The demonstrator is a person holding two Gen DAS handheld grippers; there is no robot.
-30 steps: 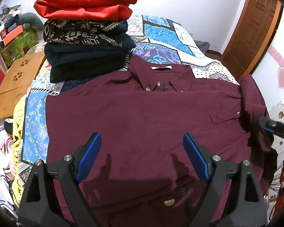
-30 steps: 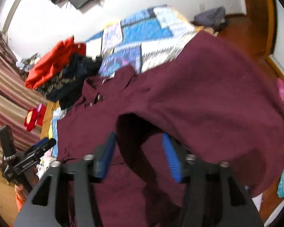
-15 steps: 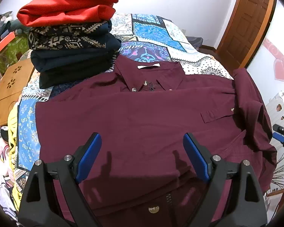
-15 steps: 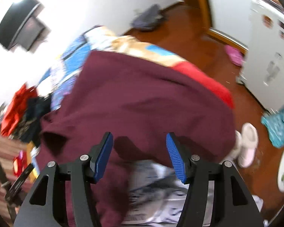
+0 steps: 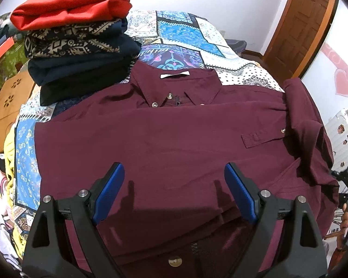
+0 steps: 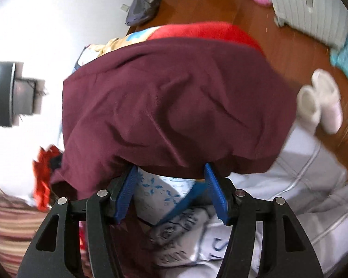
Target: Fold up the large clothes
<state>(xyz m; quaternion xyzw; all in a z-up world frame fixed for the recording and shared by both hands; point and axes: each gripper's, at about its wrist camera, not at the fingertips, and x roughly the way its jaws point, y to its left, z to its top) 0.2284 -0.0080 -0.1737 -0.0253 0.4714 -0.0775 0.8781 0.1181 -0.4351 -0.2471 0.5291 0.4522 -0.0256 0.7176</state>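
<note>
- Maroon shirt lies face up and spread on the bed, collar at the far side, buttoned front, white neck label showing.
- Shirt's right sleeve is bunched at the right edge of the bed; chest pocket flap with one button sits just left of the bunch.
- Left gripper hovers over the shirt's near hem; fingers spread wide, nothing between them.
- Right gripper: fingers wide apart, tips tucked under the hanging edge of the shirt fabric, not pinching it. View is blurred.
- Stack of folded clothes stands at the far left of the bed, just beside the shirt's collar; red piece on top, patterned navy below, dark pieces under that.
- Wooden door at far right.
- Pair of white slippers on the wood floor, seen in the right wrist view.
</note>
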